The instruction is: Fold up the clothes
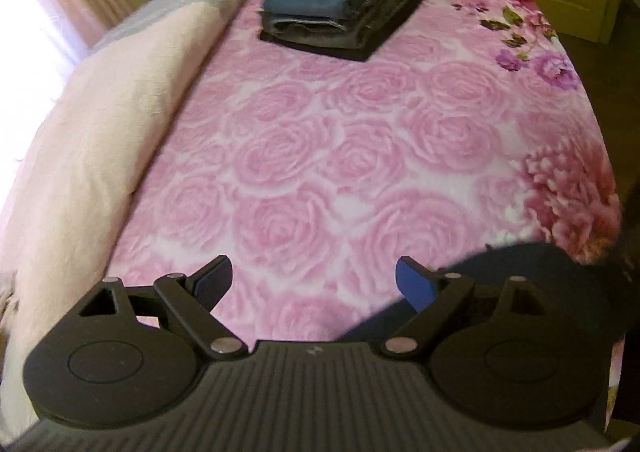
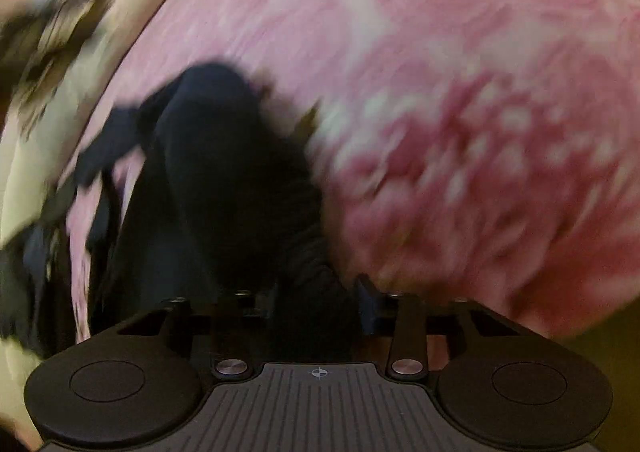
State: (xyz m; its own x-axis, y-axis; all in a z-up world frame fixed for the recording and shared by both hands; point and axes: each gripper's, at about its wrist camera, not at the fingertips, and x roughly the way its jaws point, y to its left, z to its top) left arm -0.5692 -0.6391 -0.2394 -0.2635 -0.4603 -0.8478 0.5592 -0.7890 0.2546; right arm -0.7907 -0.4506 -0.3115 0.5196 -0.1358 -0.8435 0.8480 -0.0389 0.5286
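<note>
Done: folded stack (image 1: 348, 0) on bed (image 1: 320, 156) | left tool (image 1: 314, 280): wide, empty | right tool (image 2: 316, 304): pinching dark garment (image 2: 224, 172), unfolded, still to fold

The left gripper (image 1: 314, 282) hangs over the bed (image 1: 328, 156) with its blue-padded fingers (image 1: 414, 284) spread wide, nothing between them. A dark garment (image 1: 520, 292) bunches just beside its right finger. At the far end of the rose-patterned blanket sits a neat stack of folded clothes (image 1: 348, 2). A pale rolled quilt (image 1: 108, 124) runs along the left side.
</note>
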